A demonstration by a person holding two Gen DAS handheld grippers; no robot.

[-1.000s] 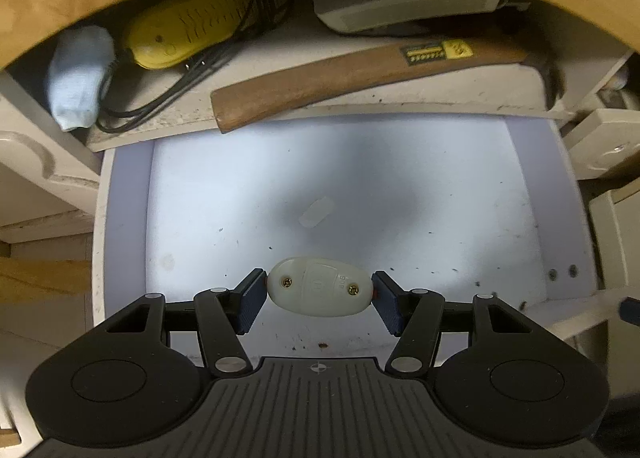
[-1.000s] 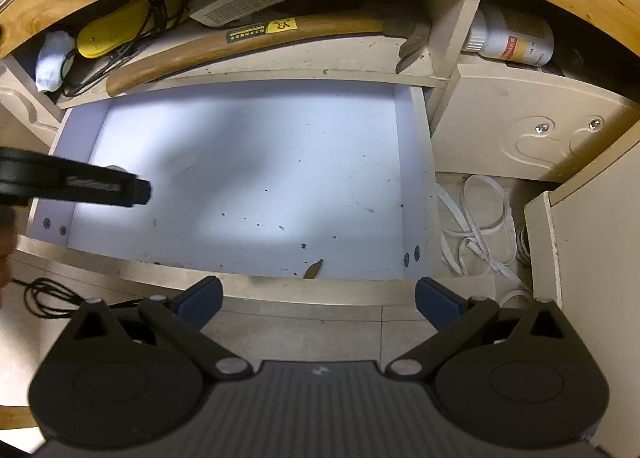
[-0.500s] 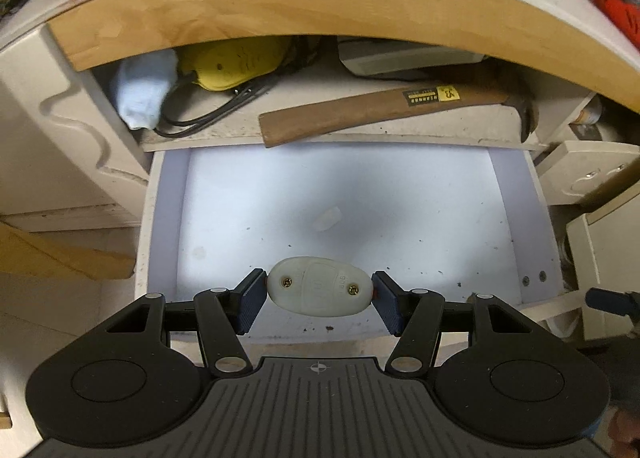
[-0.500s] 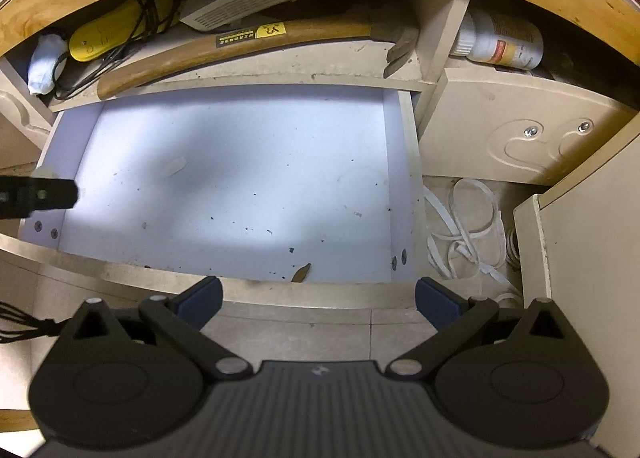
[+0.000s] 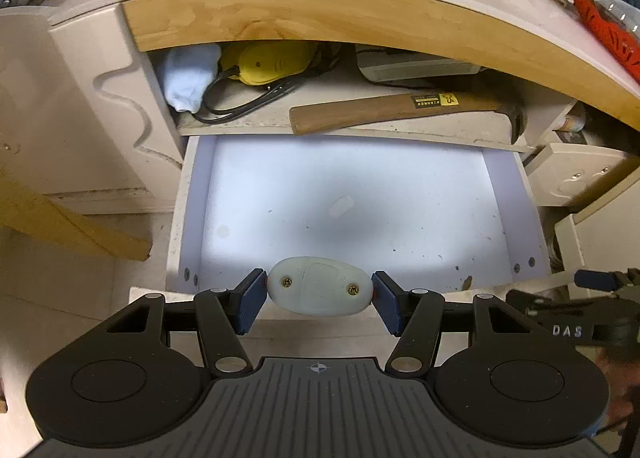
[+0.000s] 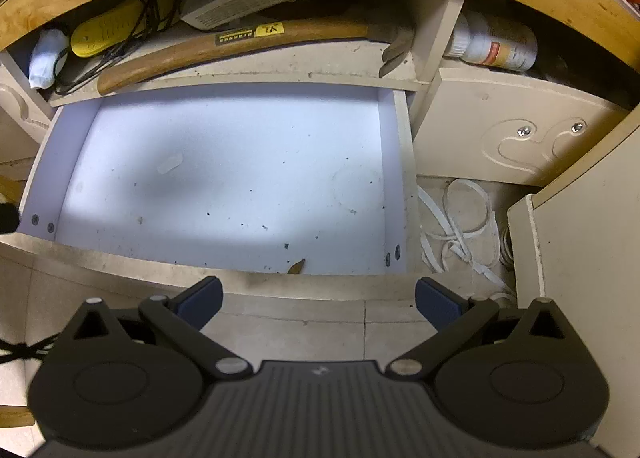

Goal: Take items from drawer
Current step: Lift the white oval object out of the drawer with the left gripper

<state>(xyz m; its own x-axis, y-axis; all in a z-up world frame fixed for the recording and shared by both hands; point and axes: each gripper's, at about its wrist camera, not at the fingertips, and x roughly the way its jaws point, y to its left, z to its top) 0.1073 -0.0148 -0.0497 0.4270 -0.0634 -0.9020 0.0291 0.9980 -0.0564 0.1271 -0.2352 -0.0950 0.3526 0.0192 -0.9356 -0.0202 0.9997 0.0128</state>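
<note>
Left gripper (image 5: 319,300): its jaws are pinching a white oval box (image 5: 319,292) end to end, holding it over the front edge of the open drawer (image 5: 372,214). Right gripper (image 6: 319,302): its jaws are standing spread with nothing between them, hovering just in front of the drawer. On the drawer floor a small pale scrap (image 5: 341,206) is lying near the middle. Behind the drawer, on the shelf (image 5: 348,129), a hammer (image 5: 404,110) is lying lengthwise; farther back, a yellow tool (image 5: 268,64) with black cord and a pale cloth (image 5: 188,78) are resting.
</note>
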